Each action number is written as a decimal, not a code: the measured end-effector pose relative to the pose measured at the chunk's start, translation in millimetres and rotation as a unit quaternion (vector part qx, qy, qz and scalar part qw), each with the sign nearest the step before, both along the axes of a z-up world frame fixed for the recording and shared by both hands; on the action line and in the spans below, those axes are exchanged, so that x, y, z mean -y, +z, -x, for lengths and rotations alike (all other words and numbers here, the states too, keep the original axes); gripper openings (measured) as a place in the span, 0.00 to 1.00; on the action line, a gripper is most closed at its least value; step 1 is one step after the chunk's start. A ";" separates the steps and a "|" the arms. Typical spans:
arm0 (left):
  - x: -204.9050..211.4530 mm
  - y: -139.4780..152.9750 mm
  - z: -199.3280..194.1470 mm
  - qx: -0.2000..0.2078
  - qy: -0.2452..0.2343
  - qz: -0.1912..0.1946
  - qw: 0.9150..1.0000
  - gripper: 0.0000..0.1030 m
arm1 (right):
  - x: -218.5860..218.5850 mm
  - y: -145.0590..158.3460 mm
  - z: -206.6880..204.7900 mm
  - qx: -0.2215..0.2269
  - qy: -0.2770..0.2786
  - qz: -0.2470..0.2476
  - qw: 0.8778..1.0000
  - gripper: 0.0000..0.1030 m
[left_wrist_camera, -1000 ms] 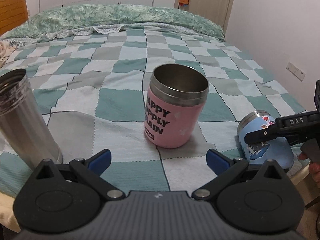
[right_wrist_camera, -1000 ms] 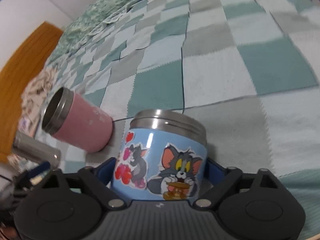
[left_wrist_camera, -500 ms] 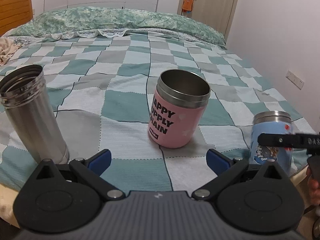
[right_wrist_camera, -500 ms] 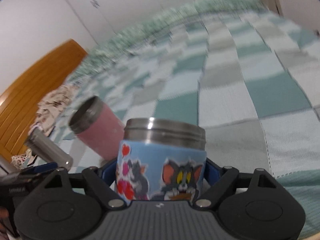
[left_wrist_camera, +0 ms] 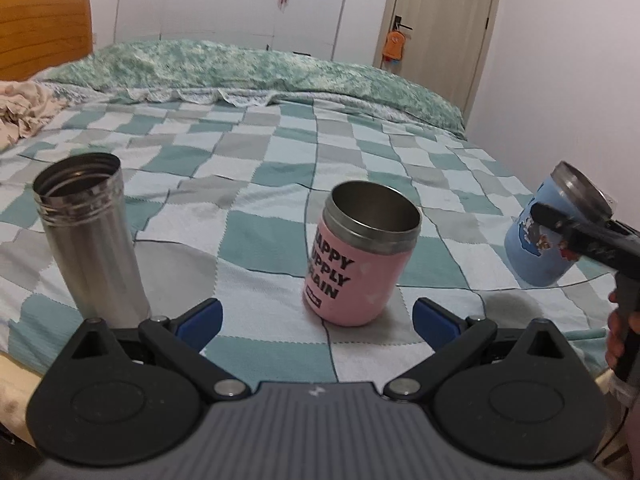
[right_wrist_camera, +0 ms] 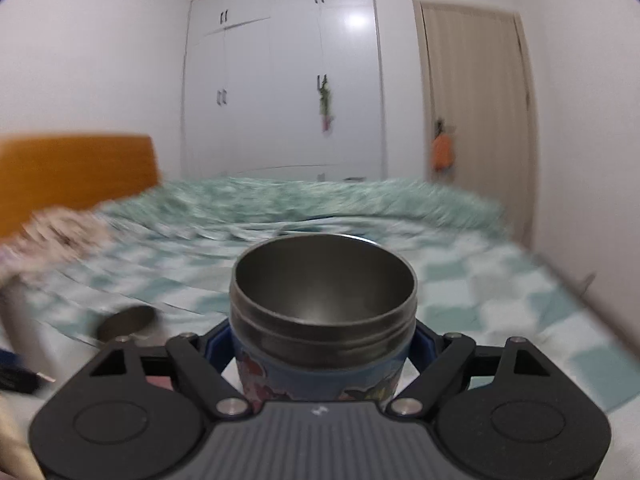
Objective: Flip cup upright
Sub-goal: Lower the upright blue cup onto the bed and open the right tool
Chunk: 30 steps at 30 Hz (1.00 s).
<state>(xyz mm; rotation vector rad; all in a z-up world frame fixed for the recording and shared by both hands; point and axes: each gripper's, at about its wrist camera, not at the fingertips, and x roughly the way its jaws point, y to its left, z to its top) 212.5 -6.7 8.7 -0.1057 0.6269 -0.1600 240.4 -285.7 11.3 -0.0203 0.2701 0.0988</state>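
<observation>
My right gripper (right_wrist_camera: pixel 323 354) is shut on the blue cartoon cup (right_wrist_camera: pixel 320 344), whose steel mouth opens toward the camera. In the left wrist view the blue cup (left_wrist_camera: pixel 538 240) hangs tilted above the checked bedspread (left_wrist_camera: pixel 256 184) at the far right, held by the right gripper (left_wrist_camera: pixel 560 228). My left gripper (left_wrist_camera: pixel 318 314) is open and empty, low at the bed's near edge, facing the pink cup (left_wrist_camera: pixel 356 260).
The pink steel-lined cup stands upright mid-bed. A tall steel flask (left_wrist_camera: pixel 90 236) stands upright at the left. Crumpled cloth (left_wrist_camera: pixel 24 108) lies far left, pillows (left_wrist_camera: pixel 248 68) at the back. A wall and door (left_wrist_camera: pixel 436 36) lie to the right.
My right gripper has lifted the blue cup off the bed and tipped it back, so its mouth faces the right camera. The left gripper has drawn back and tilted up a little.
</observation>
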 end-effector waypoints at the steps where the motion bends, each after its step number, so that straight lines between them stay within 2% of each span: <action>1: 0.4 -0.5 0.3 0.002 0.004 -0.004 1.000 1.00 | -2.6 -4.7 -4.0 0.002 -0.011 0.022 1.000 0.81; 4: -1.1 -2.7 0.8 0.003 0.012 -0.009 1.000 1.00 | -4.3 -35.7 -19.6 -0.018 -0.037 0.079 0.996 0.81; 6: -3.1 -4.1 0.9 0.002 0.014 -0.010 1.000 1.00 | 1.3 -56.7 -27.3 -0.059 -0.037 0.061 0.996 0.81; 7: -4.7 -4.8 1.1 0.003 0.015 -0.011 1.000 1.00 | 5.6 -63.5 -23.0 -0.040 -0.040 0.050 0.997 0.81; 9: -4.2 -4.9 0.7 0.004 0.017 -0.015 1.000 1.00 | 10.4 -62.6 -21.3 -0.038 -0.041 0.037 0.998 0.81; 14: -0.6 -2.5 3.7 0.013 0.014 -0.015 1.000 1.00 | 8.7 -61.2 -23.6 -0.041 -0.033 0.055 0.997 0.82; 16: 1.2 -0.8 6.5 0.018 0.011 -0.017 1.000 1.00 | 9.8 -62.2 -20.0 -0.045 -0.031 0.047 0.997 0.90; 17: 1.7 0.3 8.4 0.021 0.008 -0.016 1.000 1.00 | 10.3 -60.0 -18.2 -0.045 -0.030 0.038 0.998 0.98; 23: 3.0 15.5 35.7 0.077 0.005 -0.015 0.997 1.00 | 4.5 -33.7 41.2 0.043 -0.038 0.027 0.998 1.00; 25: 2.7 22.8 50.4 0.104 0.006 -0.015 0.994 1.00 | -1.0 -21.4 64.4 0.063 -0.034 0.032 0.997 1.00; 30: 0.3 31.1 88.2 0.161 0.006 -0.011 0.987 1.00 | -15.1 4.6 129.0 0.096 0.004 0.007 0.995 1.00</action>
